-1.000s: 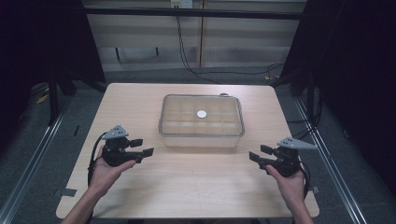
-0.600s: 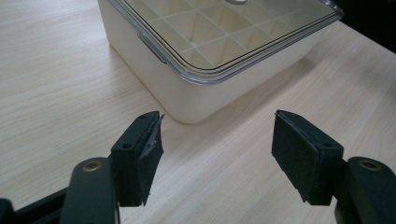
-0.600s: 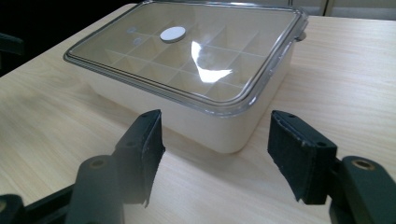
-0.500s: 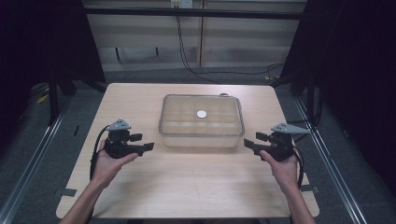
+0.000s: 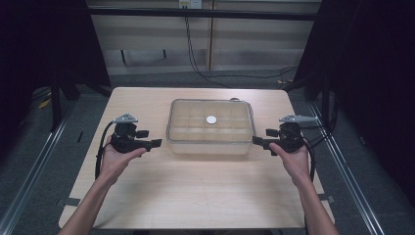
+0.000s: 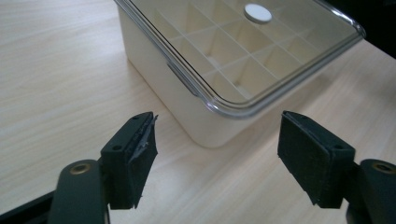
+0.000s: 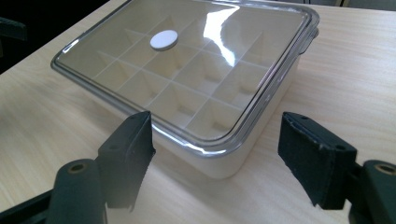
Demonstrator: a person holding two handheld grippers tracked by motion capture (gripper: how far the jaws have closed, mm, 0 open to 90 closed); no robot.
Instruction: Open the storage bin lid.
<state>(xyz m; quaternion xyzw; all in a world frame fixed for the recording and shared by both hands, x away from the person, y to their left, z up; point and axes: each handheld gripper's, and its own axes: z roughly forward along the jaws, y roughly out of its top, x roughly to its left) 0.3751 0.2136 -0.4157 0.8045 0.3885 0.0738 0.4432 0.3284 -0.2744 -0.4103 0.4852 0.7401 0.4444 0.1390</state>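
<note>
A cream divided box with a clear lid stands at the table's middle. A small white disc lies on the lid. My left gripper is open just left of the box, jaws pointing at its near left corner. My right gripper is open at the box's right side, with the near right corner between its jaws. In the gripper views the left gripper and right gripper both stand wide apart and hold nothing. The disc sits over the inner dividers.
The light wooden table has bare surface in front of the box. Metal rails run along the floor on both sides. Cables hang by the wall behind the table.
Both grippers have moved forward and inward from the near table area to the box's two sides. The box has stayed still.
</note>
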